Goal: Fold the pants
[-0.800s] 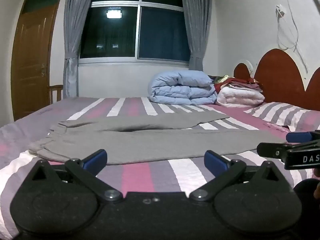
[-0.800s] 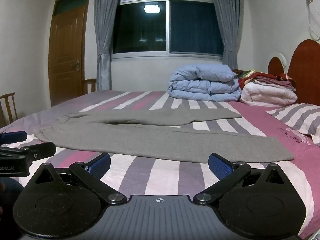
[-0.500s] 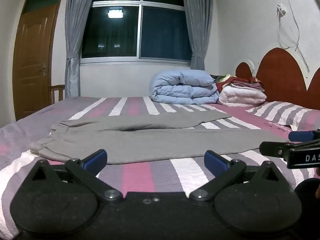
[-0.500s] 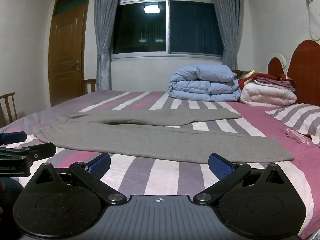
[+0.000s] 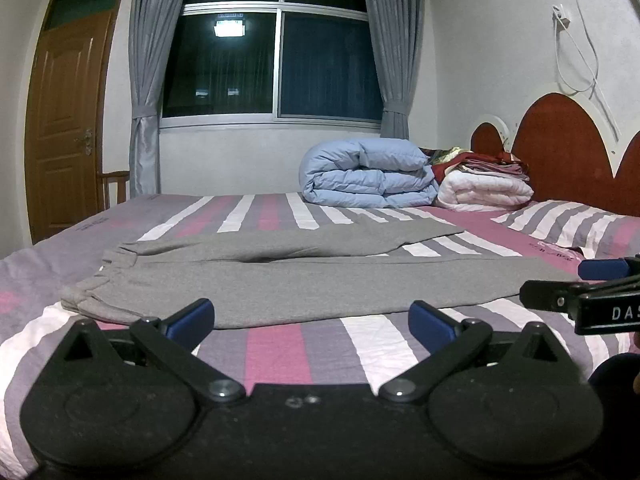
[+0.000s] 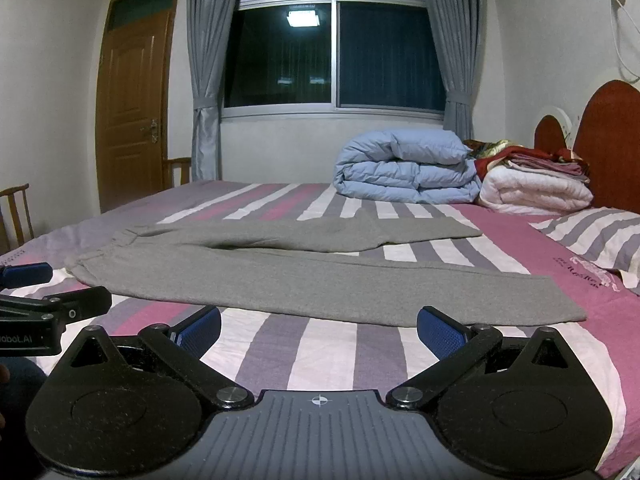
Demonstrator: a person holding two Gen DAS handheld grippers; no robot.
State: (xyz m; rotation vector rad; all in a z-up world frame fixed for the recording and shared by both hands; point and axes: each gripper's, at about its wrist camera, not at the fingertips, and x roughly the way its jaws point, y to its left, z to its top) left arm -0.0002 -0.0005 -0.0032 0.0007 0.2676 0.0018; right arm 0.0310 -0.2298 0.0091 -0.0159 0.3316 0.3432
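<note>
Grey pants lie flat on the striped bed, waistband at the left, both legs running to the right; they also show in the right wrist view. My left gripper is open and empty, just short of the pants' near edge by the waistband side. My right gripper is open and empty, in front of the near leg toward its hem. Each gripper shows at the edge of the other's view: the right one and the left one.
A folded light blue duvet and a white quilt with folded clothes sit at the far side by the red headboard. A striped pillow lies at the right. A wooden door and chairs stand at the left.
Both grippers have stayed open and nearly still; the left wrist view has shifted only slightly. The pants have not moved.
</note>
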